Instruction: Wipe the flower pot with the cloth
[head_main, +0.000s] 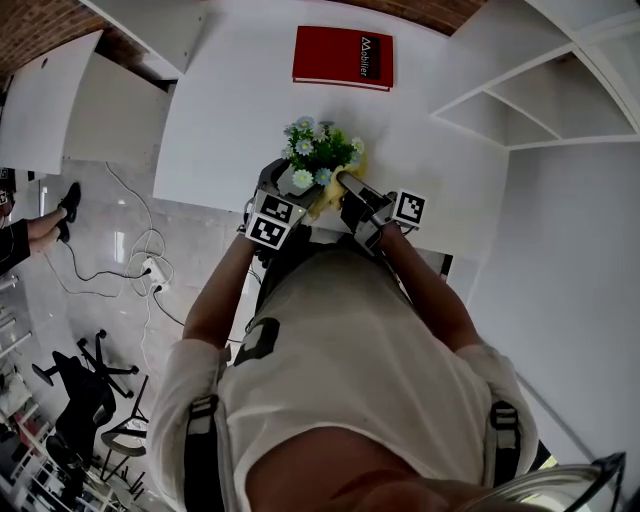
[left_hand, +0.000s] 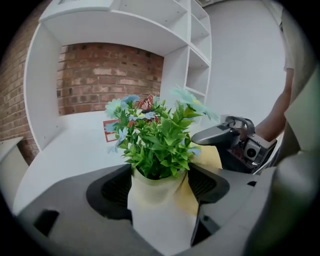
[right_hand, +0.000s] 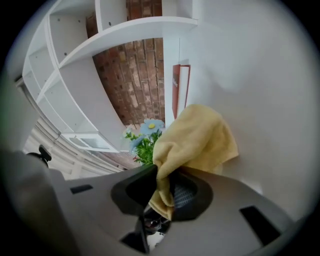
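Observation:
A white flower pot with green leaves and pale blue flowers sits between the jaws of my left gripper, which is shut on it. In the head view the plant is held over the near edge of the white desk. My right gripper is shut on a yellow cloth, which bunches up beyond its jaws. That cloth lies against the right side of the pot, with the right gripper just behind it. In the head view both grippers, left and right, flank the plant.
A red book lies at the back of the desk, below white shelves and a brick wall. On the floor to the left are cables, a black chair and another person's foot.

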